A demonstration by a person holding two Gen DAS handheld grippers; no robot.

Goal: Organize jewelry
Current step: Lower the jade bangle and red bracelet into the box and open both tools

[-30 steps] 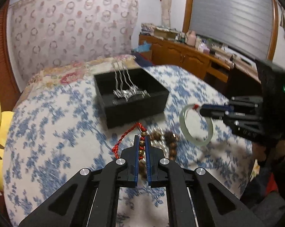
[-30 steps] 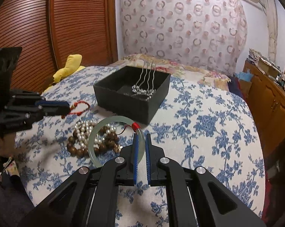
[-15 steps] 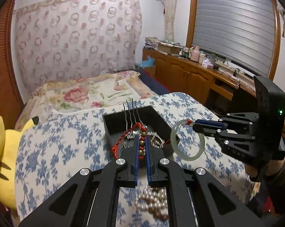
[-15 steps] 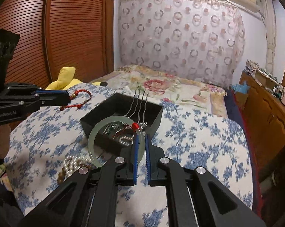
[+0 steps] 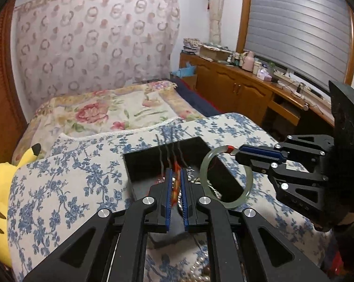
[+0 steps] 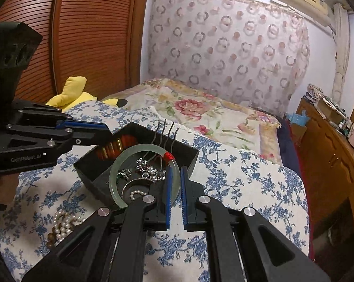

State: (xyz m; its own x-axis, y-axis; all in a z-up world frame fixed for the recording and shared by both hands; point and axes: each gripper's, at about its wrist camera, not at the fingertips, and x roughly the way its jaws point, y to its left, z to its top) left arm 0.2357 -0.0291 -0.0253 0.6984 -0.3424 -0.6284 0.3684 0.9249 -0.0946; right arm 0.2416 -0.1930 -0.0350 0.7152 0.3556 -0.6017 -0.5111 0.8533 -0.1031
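Observation:
A black open box (image 5: 141,162) (image 6: 188,155) sits on the blue-flowered cloth and holds silver hairpins (image 6: 151,168). My left gripper (image 5: 175,176) is shut on a red-cord bead bracelet (image 5: 175,183) over the box; the bracelet hangs blurred inside the box in the right wrist view (image 6: 113,146). My right gripper (image 6: 174,178) is shut on a pale green jade bangle (image 6: 120,164) with a red thread wrap, held over the box's near side. The bangle also shows in the left wrist view (image 5: 226,176).
Pearl and wooden bead strands (image 6: 61,225) lie on the cloth in front of the box. A yellow plush toy (image 6: 71,91) lies at the left. A wooden cabinet (image 5: 242,89) runs along the right wall.
Both grippers have moved forward over the box. The red-cord bracelet now hangs down into the box, and the bangle sits over the box's near part.

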